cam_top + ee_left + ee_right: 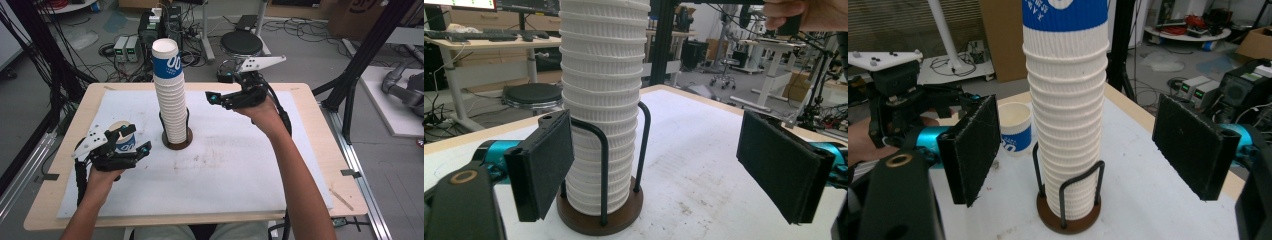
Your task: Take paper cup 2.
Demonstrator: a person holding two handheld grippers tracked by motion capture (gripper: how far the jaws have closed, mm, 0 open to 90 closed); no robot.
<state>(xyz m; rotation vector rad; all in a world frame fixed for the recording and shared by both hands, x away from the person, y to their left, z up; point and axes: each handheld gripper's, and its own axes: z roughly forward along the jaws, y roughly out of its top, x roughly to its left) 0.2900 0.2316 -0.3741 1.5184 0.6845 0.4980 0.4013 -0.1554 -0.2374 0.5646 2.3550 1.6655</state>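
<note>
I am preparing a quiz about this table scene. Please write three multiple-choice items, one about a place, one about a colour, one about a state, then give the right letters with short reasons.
1. Where does the single cup stand?
A. by the left gripper
B. on top of the stack
C. on the floor

2. What colour is the band on the top cup of the cup stack?
A. red
B. blue
C. green

3. How is the right gripper?
A. shut on a cup
B. shut on nothing
C. open

Answers: 1 A, the high view shows it on the table beside that gripper. 2 B, a blue band with white print. 3 C, its jaws stand wide apart with nothing between them.
</note>
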